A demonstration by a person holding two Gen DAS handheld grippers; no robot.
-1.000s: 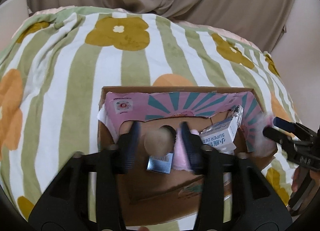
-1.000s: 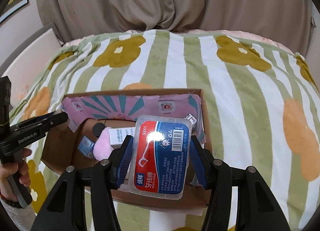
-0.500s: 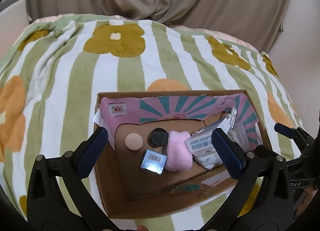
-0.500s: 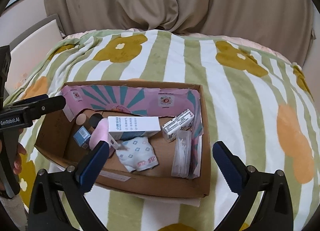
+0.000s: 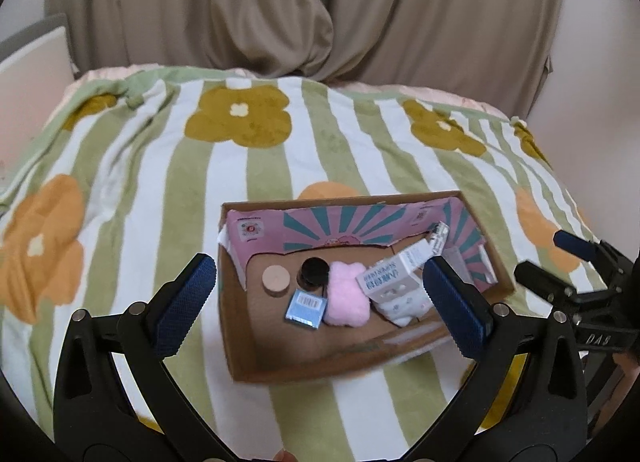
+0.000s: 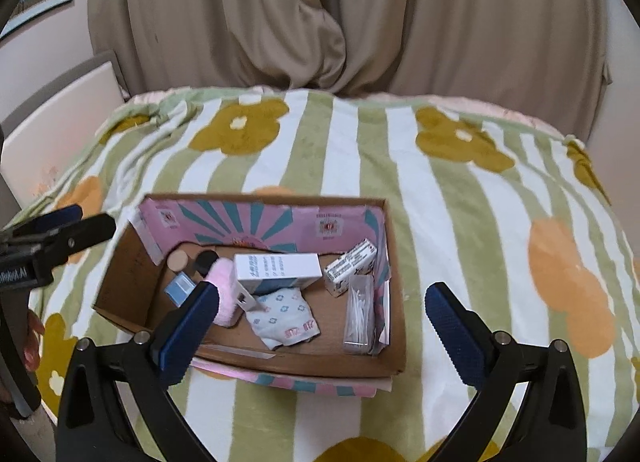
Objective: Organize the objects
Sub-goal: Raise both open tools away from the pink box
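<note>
My blue-padded fingers (image 5: 188,298) are standing wide apart on both grippers, gripping nothing. Only my right view is showing the clear plastic floss-pick case (image 6: 359,314) lying inside the brown cardboard box (image 6: 280,362).

striped floral blanket (image 6: 460,230), likely a bed, cardboard box (image 6: 394,326)

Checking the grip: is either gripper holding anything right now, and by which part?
Nothing is held. The left gripper and the right gripper are open and empty.
</note>
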